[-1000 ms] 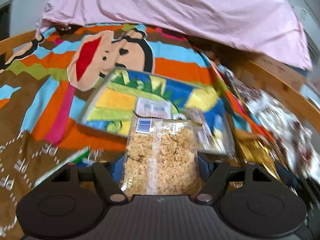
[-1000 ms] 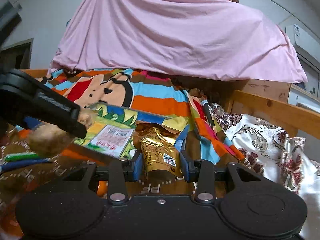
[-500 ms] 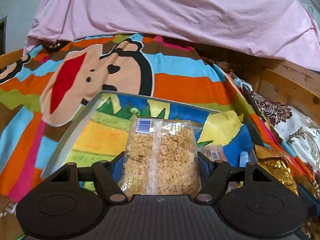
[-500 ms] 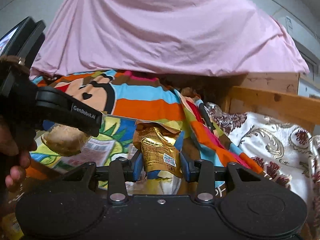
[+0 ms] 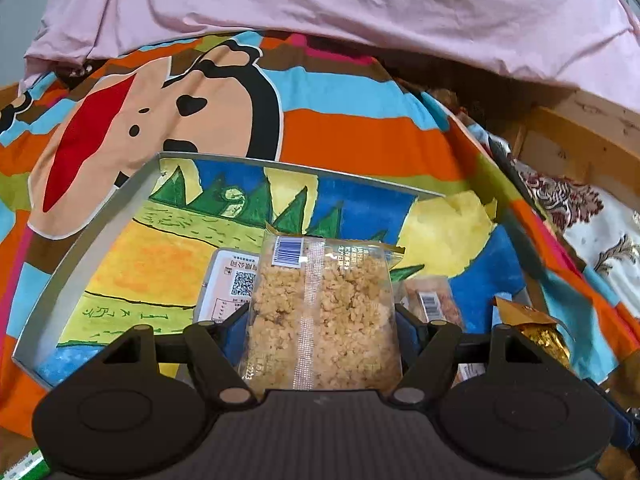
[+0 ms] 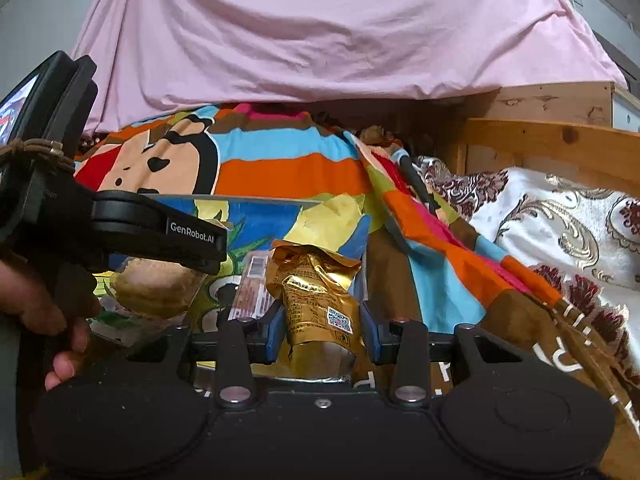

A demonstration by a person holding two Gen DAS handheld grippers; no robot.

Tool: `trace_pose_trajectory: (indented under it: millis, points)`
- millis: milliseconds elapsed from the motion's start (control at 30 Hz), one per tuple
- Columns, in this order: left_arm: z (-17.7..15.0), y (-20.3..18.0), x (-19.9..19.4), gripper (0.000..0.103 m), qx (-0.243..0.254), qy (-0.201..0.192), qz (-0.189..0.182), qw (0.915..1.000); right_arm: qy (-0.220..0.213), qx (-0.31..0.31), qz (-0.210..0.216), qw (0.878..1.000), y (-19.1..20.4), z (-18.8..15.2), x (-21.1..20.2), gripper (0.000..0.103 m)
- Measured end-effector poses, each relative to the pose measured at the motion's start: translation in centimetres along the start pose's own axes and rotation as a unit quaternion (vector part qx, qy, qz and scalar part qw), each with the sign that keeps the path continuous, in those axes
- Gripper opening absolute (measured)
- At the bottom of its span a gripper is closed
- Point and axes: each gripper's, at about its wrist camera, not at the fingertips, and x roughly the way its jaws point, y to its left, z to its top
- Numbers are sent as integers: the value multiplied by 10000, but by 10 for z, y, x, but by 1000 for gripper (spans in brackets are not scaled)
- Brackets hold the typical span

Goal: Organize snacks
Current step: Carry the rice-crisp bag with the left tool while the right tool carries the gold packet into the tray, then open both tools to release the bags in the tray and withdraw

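My left gripper [image 5: 320, 320] is shut on a clear packet of puffed-rice snack [image 5: 320, 312] and holds it over a tray [image 5: 92, 220] with a colourful painted floor. A white labelled packet [image 5: 232, 284] and a small reddish packet [image 5: 432, 300] lie in the tray. My right gripper [image 6: 320, 324] is shut on a gold foil snack packet [image 6: 316, 300] at the tray's right end. The gold packet also shows in the left wrist view [image 5: 536, 336]. The left gripper and its rice packet [image 6: 156, 288] show at the left of the right wrist view.
The tray lies on a striped cartoon blanket [image 5: 340, 120] on a bed. A pink sheet [image 6: 320, 40] hangs behind. A wooden bed frame [image 6: 540, 140] and a patterned white quilt [image 6: 560, 216] are at the right. A green packet [image 5: 28, 466] lies at the lower left.
Both grippers have moved forward over the tray with their packets still held. The left gripper has come lower and nearer the tray's floor; the right gripper now sits at the tray's right end.
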Motion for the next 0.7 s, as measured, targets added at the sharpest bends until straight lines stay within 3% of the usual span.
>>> trace_pose_trajectory:
  millis: [433, 500, 567, 700]
  points:
    - [-6, -3, 6, 76, 208, 145, -105, 9996, 121, -38, -11, 9999, 3, -1, 5, 48]
    - [-8, -2, 7, 78, 204, 153, -111, 9996, 120, -43, 3, 9999, 4, -2, 5, 49]
    - [-11, -1, 5, 86, 177, 60, -129, 9997, 123, -43, 11, 9999, 4, -2, 5, 51]
    - [-11, 3, -1, 89, 12, -71, -278, 9996, 113, 22, 55, 9999, 4, 0, 3, 55]
